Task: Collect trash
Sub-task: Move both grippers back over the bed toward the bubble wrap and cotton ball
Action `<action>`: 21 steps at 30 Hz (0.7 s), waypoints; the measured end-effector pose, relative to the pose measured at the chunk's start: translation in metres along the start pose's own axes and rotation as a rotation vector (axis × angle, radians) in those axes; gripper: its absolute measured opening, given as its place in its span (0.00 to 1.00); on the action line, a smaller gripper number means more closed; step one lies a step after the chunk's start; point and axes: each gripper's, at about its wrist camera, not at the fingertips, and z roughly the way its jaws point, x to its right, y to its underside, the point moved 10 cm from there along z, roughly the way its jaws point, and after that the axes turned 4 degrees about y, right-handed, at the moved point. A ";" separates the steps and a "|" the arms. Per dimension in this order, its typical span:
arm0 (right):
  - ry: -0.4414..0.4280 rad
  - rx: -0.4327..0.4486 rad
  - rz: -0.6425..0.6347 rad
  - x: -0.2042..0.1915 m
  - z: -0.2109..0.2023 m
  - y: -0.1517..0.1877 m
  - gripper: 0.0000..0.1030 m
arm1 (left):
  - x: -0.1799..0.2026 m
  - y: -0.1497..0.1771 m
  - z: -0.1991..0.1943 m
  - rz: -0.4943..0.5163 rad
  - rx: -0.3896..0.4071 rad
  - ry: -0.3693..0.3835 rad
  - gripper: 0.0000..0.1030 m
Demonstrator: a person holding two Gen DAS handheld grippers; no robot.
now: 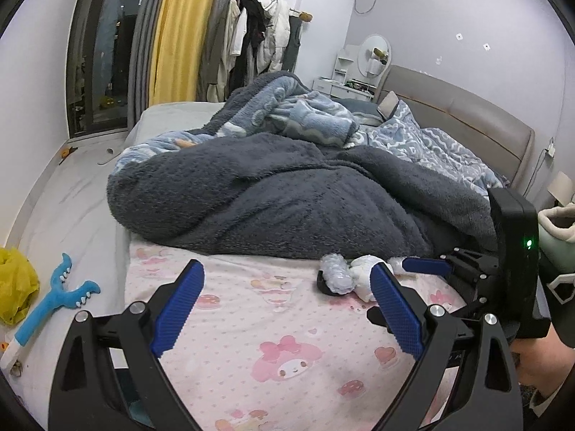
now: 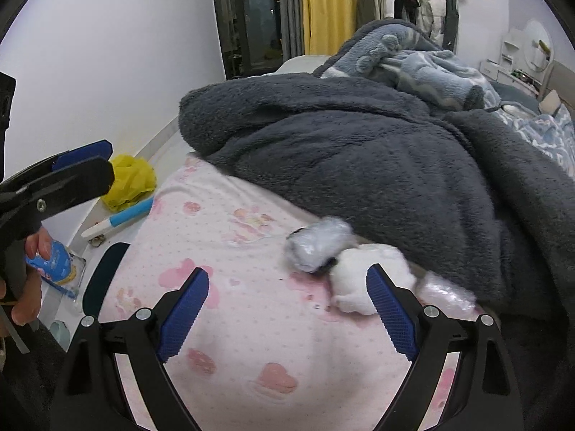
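Observation:
On the pink cartoon bedsheet [image 2: 251, 341], at the edge of the dark grey blanket [image 2: 359, 165], lie a crumpled clear plastic wad [image 2: 318, 248], a white tissue ball [image 2: 366, 280] and another bit of clear plastic [image 2: 445, 294]. My right gripper [image 2: 287, 274] is open just short of them, its right pad beside the tissue, nothing between the jaws. In the left wrist view the plastic wad [image 1: 336, 274] and the tissue [image 1: 363, 273] sit just ahead of my right fingertip. My left gripper [image 1: 287, 273] is open and empty above the sheet.
A yellow plastic bag [image 1: 16, 287] and a blue toy-like stick [image 1: 61, 298] lie on the floor left of the bed. A blue packet [image 2: 54, 262] lies on the floor too. The blue finger [image 1: 426, 265] of the right gripper is close on the right. Bedding is piled behind.

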 end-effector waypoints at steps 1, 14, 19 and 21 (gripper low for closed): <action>-0.003 0.002 0.001 0.003 0.000 0.000 0.88 | 0.003 0.000 0.003 0.005 -0.004 0.000 0.92; -0.099 0.022 -0.024 0.035 0.007 0.009 0.88 | 0.030 0.004 0.045 0.040 -0.063 0.027 0.92; -0.116 0.016 -0.021 0.048 0.016 0.014 0.88 | 0.035 0.010 0.060 0.057 -0.095 0.031 0.83; -0.130 0.011 -0.026 0.049 0.020 0.017 0.88 | 0.038 0.014 0.067 0.070 -0.110 0.035 0.82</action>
